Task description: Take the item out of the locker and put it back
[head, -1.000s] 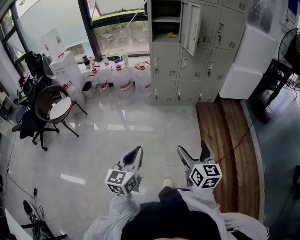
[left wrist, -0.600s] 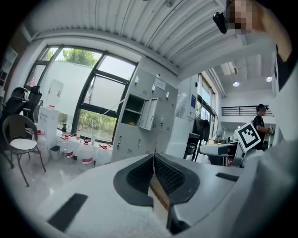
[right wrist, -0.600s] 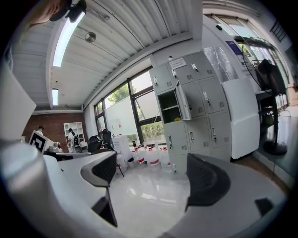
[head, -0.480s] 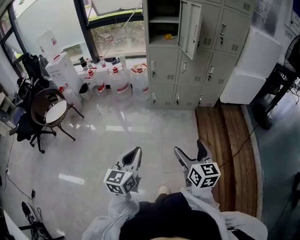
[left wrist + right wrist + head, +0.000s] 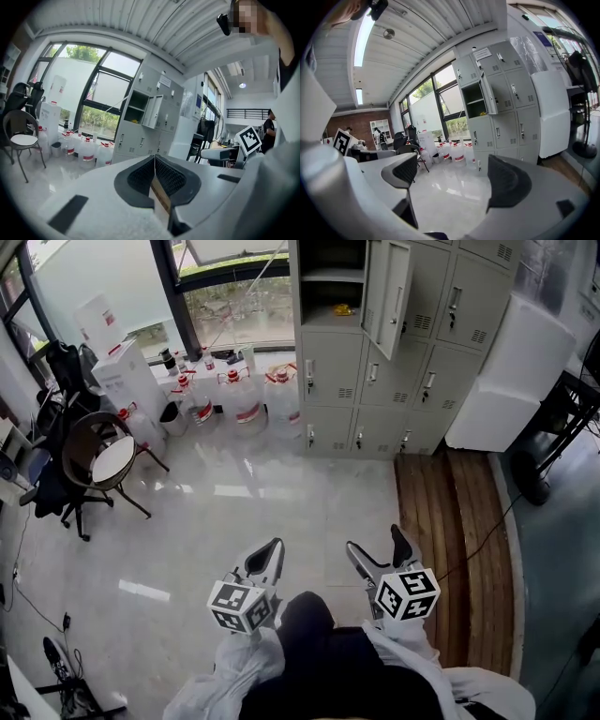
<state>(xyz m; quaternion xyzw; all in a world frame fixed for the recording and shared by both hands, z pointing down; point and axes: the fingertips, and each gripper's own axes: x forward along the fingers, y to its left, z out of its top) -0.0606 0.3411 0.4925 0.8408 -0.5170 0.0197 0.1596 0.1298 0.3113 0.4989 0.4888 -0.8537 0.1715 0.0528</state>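
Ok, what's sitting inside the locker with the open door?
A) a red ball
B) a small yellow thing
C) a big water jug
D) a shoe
B: in the head view a small yellow thing lies inside the open locker, behind its swung-out door.

i see the glossy floor (image 5: pixel 281 507) carrying water jugs (image 5: pixel 246 399) upper centre, a chair (image 5: pixel 103 460) at left, lockers (image 5: pixel 375 371) at top; a yellow item (image 5: pixel 341 309) lies on the open shelf (image 5: pixel 319 316).

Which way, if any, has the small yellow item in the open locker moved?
No. The small yellow item stays on its shelf, left of the open grey door.
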